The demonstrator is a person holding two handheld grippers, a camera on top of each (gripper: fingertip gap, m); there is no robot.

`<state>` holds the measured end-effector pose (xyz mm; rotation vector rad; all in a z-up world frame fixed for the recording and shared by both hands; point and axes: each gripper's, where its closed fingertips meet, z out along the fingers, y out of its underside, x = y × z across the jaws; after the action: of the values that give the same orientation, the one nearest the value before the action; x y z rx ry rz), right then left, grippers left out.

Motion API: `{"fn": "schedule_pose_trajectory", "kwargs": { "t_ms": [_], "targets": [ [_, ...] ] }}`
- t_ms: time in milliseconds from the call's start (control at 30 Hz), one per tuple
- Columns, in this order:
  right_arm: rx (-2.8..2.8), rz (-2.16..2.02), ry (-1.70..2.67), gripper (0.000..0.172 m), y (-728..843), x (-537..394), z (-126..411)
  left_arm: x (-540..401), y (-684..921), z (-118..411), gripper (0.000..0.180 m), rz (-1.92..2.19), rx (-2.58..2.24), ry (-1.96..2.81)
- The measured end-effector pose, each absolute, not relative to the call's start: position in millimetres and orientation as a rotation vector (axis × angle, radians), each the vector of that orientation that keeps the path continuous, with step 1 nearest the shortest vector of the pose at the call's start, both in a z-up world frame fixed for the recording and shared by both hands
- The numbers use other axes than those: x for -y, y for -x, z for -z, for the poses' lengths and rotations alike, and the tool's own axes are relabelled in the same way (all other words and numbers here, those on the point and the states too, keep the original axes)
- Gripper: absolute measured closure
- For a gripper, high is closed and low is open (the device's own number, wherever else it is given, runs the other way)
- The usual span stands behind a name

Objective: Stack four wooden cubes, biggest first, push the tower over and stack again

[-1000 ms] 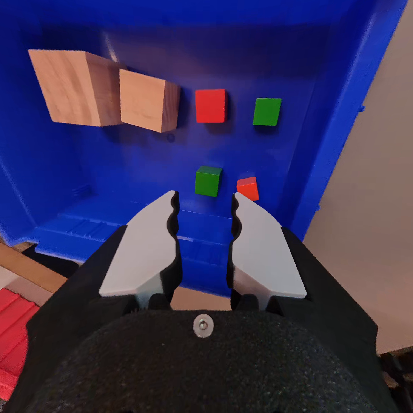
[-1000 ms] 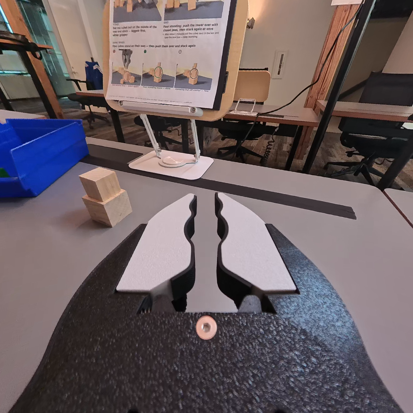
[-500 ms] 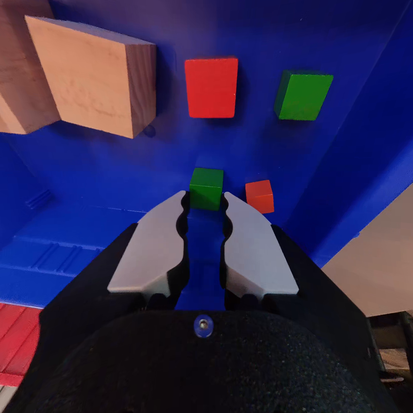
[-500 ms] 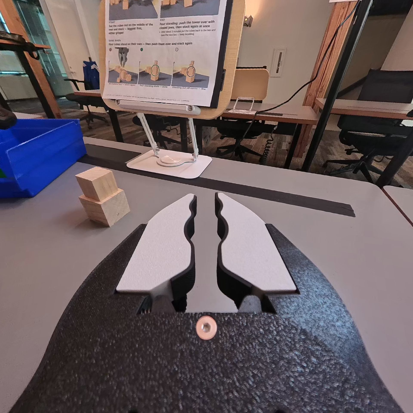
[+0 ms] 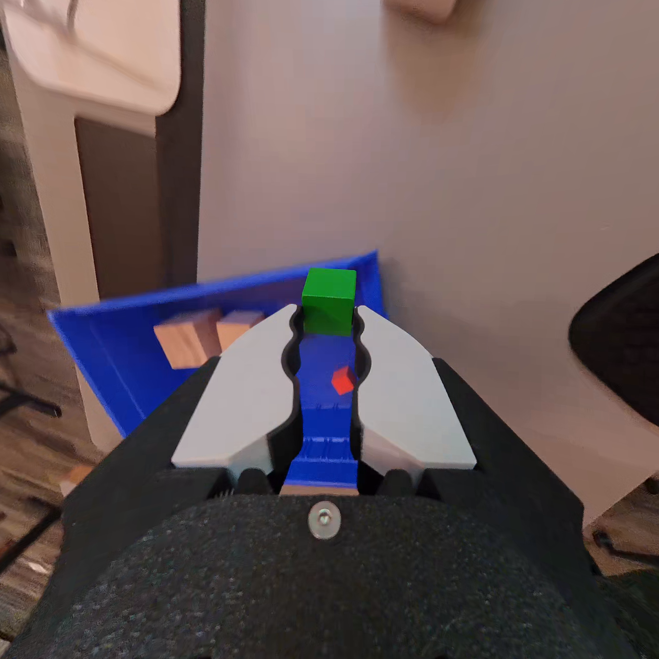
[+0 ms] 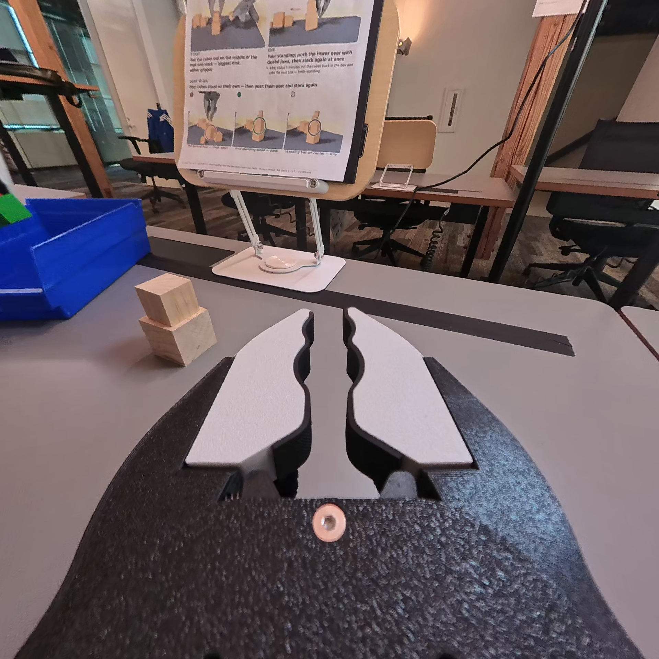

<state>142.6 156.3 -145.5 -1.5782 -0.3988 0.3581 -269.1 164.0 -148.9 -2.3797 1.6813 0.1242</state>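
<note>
Between the left gripper's (image 5: 328,313) fingertips a green cube (image 5: 328,301) is sitting clamped, both pads pressing its sides, raised above the blue bin (image 5: 107,342) — a small red cube (image 5: 343,381) and two wooden blocks (image 5: 185,338) are lying inside. Over the grey table (image 6: 89,410) the right gripper (image 6: 328,315) is hovering, fingers slightly apart, nothing between them; beyond, to its left, a two-block wooden stack (image 6: 174,317) is standing.

Wooden blocks (image 5: 199,337) in blue bin (image 5: 107,342) blurred, partly behind left claw (image 5: 327,313); bin cut by right view's edge.
</note>
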Motion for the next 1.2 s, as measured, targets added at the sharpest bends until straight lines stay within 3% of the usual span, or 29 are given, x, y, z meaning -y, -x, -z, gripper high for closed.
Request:
{"fn": "schedule_pose_trajectory", "kwargs": {
  "t_ms": [400,900,1200],
  "targets": [
    [0.392,-0.358,1.561,0.156,-146,-154,140,-189,101,168,0.154,0.023,-1.98,2.168],
    [0.389,-0.377,1.554,0.156,-149,-154,138,-200,76,190,0.154,-0.001,-2.074,2.169],
    [0.378,-0.387,1.531,0.156,-154,-151,132,-194,128,138,0.145,0.01,-1.848,2.069]
  ]
}}
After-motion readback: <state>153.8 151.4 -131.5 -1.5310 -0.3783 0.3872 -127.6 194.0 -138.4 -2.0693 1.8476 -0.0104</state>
